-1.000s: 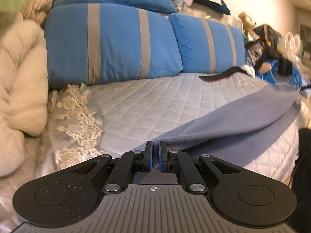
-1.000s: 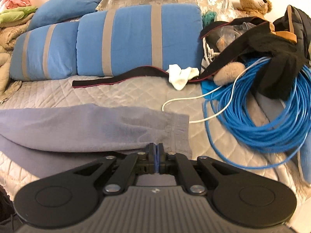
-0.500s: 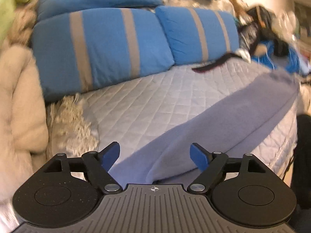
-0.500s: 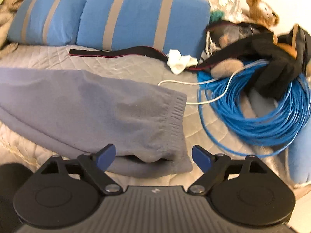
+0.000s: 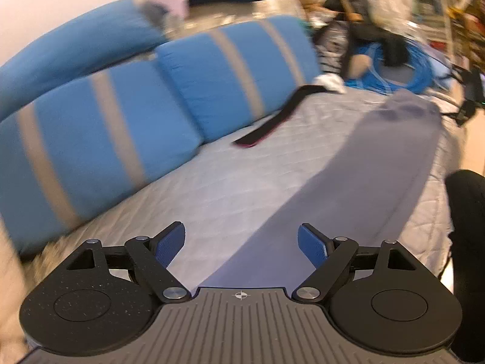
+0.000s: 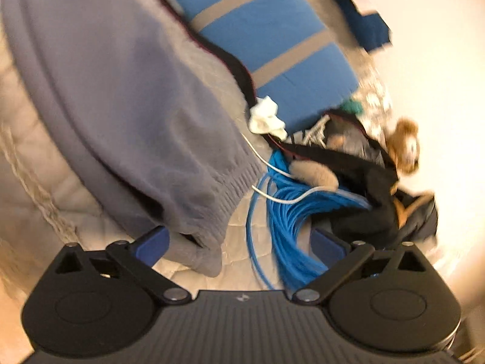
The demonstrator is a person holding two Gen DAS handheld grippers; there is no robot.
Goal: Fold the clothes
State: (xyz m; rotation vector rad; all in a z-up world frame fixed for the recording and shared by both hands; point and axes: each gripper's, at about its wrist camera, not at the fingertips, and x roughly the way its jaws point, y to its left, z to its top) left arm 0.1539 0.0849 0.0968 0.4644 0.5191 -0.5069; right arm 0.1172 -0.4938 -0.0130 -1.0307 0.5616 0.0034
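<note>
While both grippers hung over the bed, we logged the moment thus:

Garment: grey sweatpants [image 6: 121, 97] lay stretched along the near edge of the quilted bed [image 5: 230, 188], doubled lengthwise, with the ribbed waistband [image 6: 239, 182] at the right end, just beside the blue cable coil [image 6: 291, 221].

Left gripper: we saw our left gripper [image 5: 241, 244] with its fingers spread and nothing between them; the grey cloth lay below and ahead, untouched. A second earlier those fingers had been pinched on the garment's edge, so they had just been opening.

Right gripper: our right gripper [image 6: 239, 245] stood with its fingers released as wide as they go, the waistband corner lying loose between them without either pad pressing on it. It too had been clenched on the cloth a second before and had just been opening.

Change: we had let go at both ends, and both views had swung and blurred since; the sweatpants now rested flat on the bed instead of hanging from our grip.

Meaning for the task: we judged the lengthwise fold laid down and finished, with the crosswise fold not yet begun.

Next step, as we judged it: take fresh hold of one end and carry it over toward the other.

Risk: the white cord [image 6: 272, 197] and the cable coil lay so near the waistband that we could have caught them with the cloth.
</note>
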